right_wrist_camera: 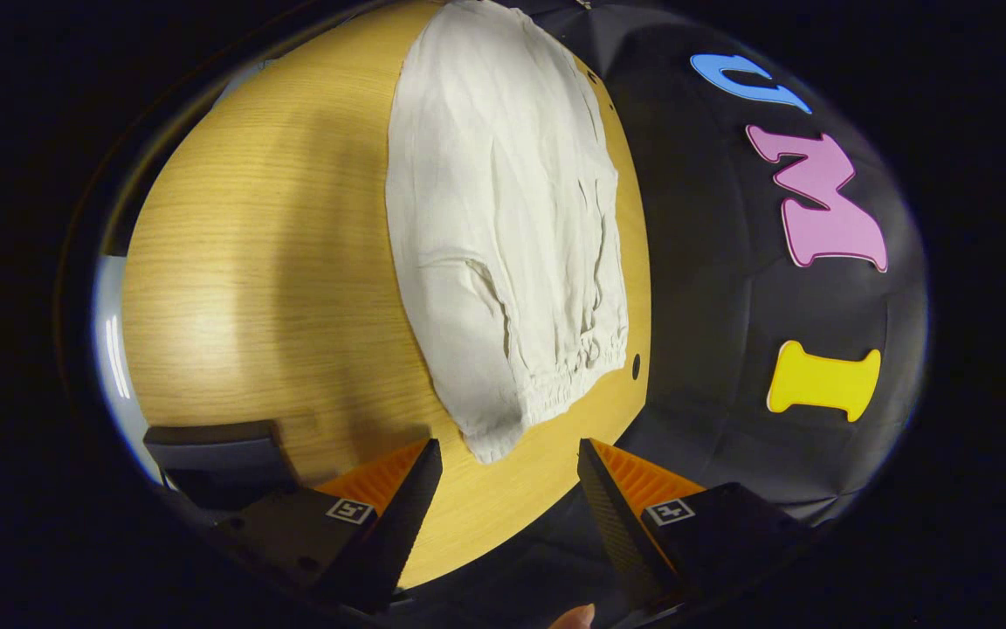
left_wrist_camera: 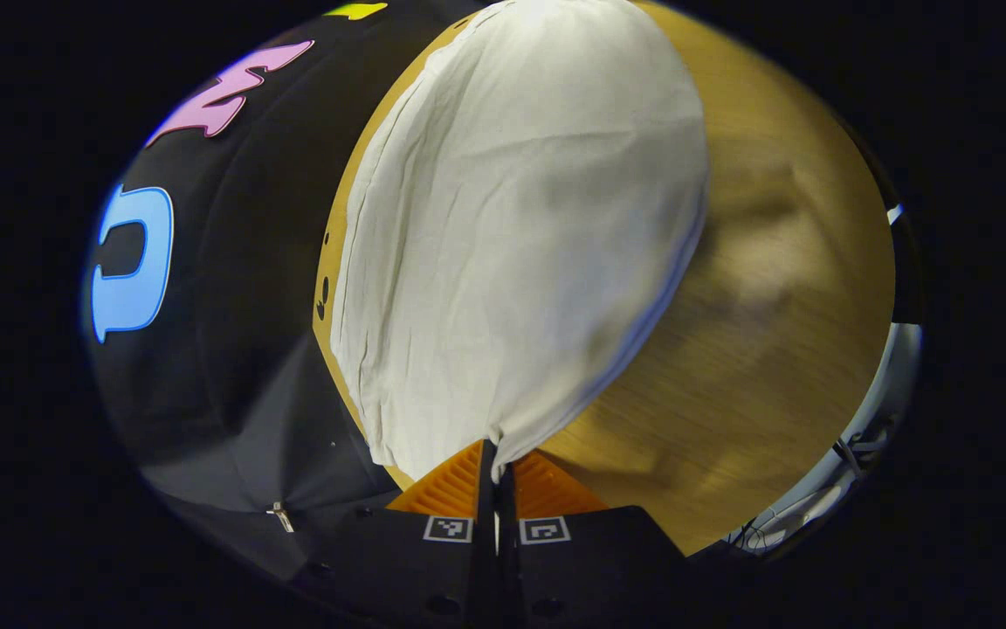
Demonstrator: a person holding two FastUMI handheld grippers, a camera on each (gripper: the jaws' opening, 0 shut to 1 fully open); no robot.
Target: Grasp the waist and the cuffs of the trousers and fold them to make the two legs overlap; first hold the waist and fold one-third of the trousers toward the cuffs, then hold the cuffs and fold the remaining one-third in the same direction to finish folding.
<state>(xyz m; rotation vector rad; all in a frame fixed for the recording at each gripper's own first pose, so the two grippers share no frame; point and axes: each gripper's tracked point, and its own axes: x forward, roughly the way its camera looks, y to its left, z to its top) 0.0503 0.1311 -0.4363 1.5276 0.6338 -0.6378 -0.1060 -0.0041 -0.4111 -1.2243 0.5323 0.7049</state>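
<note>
Cream-white, crinkled cotton is pinched between the closed fingers of the left gripper at the near edge of the left gripper view; both fingers press on a corner of the pale cloth trousers, and the fabric rises taut from that pinch and spreads out beyond it, partly lifted, so it hides much of the light wooden surface behind. Which end this corner belongs to I cannot tell from that view.

In the right gripper view, the right gripper stands wide, holding nothing, its fingers to either side of the nearest corner of the trousers but not touching it. Just past that corner lies a gathered, elasticated band, which looks like the waist, though a cuff cannot be ruled out. Farther on, the garment runs away in one long flat strip close to the far edge of the surface, with the legs seemingly already laid one over the other.

My reading: the leg-overlap step looks done and the first one-third fold is being set up. The next move calls for the right gripper to come forward and down, close on the gathered corner, then for both grippers to lift together and carry that end evenly along the strip, keeping the edge straight.
</note>
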